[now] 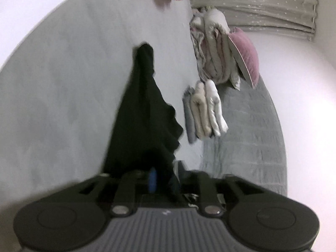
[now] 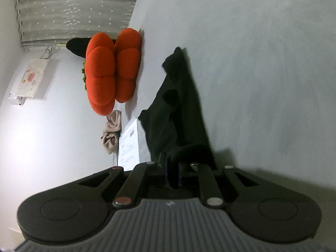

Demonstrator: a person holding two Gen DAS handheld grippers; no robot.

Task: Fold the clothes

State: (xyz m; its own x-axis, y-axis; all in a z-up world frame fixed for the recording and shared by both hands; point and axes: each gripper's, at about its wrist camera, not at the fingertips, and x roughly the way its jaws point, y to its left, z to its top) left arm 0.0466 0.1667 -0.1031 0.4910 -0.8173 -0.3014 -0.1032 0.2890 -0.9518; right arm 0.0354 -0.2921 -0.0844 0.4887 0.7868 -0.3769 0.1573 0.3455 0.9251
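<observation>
Black garment [image 1: 147, 113] stretches away from both tongs' tips.

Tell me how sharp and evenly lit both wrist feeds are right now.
Left wrist: black garment edges smeared by motion blur, wall at right blown out white, fisheye bends the grey bedsheet. Right wrist: orange cushion fairly crisp, sheet at right streaked with blur, glare on the wall at left, dark shadow beside the garment.

A black garment [image 1: 145, 113] lies stretched in a long, rumpled strip across the grey bedsheet [image 1: 63, 96], near the folded clothes stack [image 1: 203, 113]
</observation>
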